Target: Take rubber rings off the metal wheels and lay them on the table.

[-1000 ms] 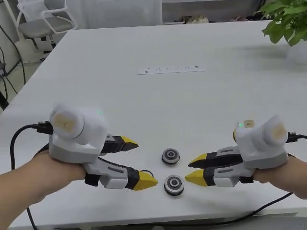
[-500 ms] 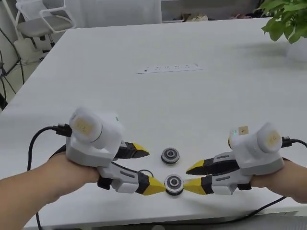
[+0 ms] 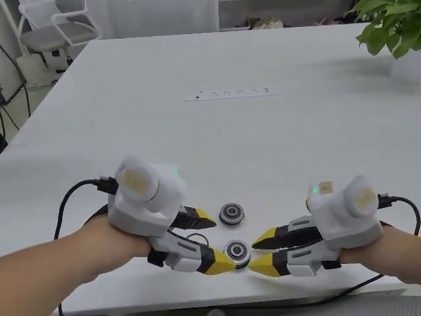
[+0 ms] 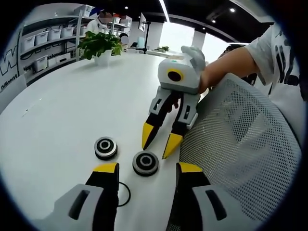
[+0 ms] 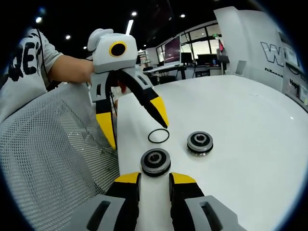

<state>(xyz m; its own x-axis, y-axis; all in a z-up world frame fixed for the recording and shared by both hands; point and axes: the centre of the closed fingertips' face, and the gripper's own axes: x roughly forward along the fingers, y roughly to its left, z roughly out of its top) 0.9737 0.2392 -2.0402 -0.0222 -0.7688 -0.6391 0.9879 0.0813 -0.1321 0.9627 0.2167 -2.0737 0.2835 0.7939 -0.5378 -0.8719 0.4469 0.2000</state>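
Observation:
Two small metal wheels with black rubber rims lie near the table's front edge: a near wheel (image 3: 237, 251) (image 4: 146, 163) (image 5: 155, 161) and a far wheel (image 3: 231, 213) (image 4: 106, 147) (image 5: 199, 142). A loose thin black rubber ring (image 3: 191, 237) (image 4: 123, 193) (image 5: 159, 135) lies flat on the table beside the left jaws. My left gripper (image 3: 221, 240) (image 4: 147, 168) is open, its lower yellow tip close to the near wheel's left side. From the other side my right gripper (image 3: 262, 250) (image 5: 155, 178) faces that wheel, open, with nothing between its jaws.
The white table (image 3: 197, 145) stretches far ahead, with a flush socket strip (image 3: 227, 94) at its middle. A potted plant (image 3: 388, 26) stands at the back right and a chair (image 3: 52, 26) at the back left. A mesh chair (image 4: 240, 144) is behind the front edge.
Both grippers have closed in on the near wheel from either side; the left one came farther, moving right. The wheels and the loose ring lie where they were.

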